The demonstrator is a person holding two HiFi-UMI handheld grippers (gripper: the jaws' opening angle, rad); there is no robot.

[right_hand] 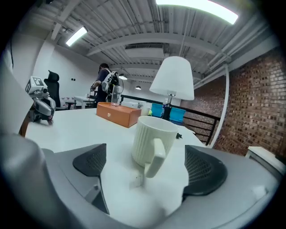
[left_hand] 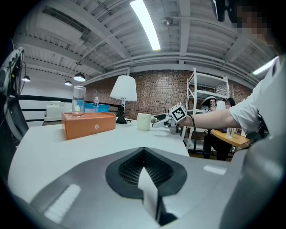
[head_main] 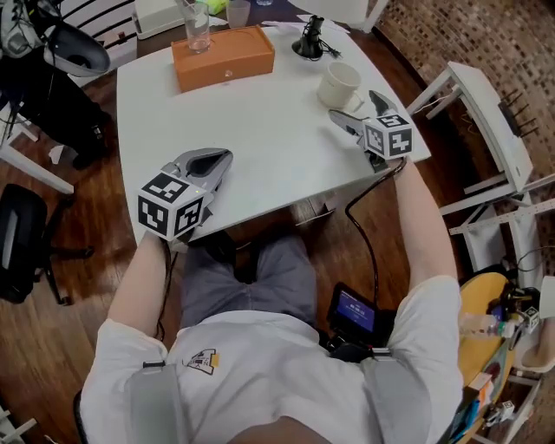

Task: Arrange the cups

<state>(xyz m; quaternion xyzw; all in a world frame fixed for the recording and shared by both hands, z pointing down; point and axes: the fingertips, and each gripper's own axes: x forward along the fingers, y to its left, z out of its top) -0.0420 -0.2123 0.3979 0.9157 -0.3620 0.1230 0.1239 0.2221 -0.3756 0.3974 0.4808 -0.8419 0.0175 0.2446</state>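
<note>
A white ribbed mug (head_main: 340, 85) (right_hand: 152, 134) stands upright on the white table (head_main: 260, 147), its handle facing my right gripper (head_main: 354, 106) (right_hand: 145, 172). That gripper is open, with a pad on each side of the handle and neither touching the mug. A clear glass (head_main: 197, 26) (left_hand: 78, 100) stands on an orange box (head_main: 223, 57) at the far side. My left gripper (head_main: 218, 160) (left_hand: 144, 165) rests shut and empty near the table's front left edge, far from the mug (left_hand: 143, 121).
A black lamp base (head_main: 309, 42) with a white shade (right_hand: 172, 78) stands behind the mug. A second glass (head_main: 238, 10) sits past the box. White furniture (head_main: 486, 113) stands right of the table, a black chair (head_main: 17, 243) on the left.
</note>
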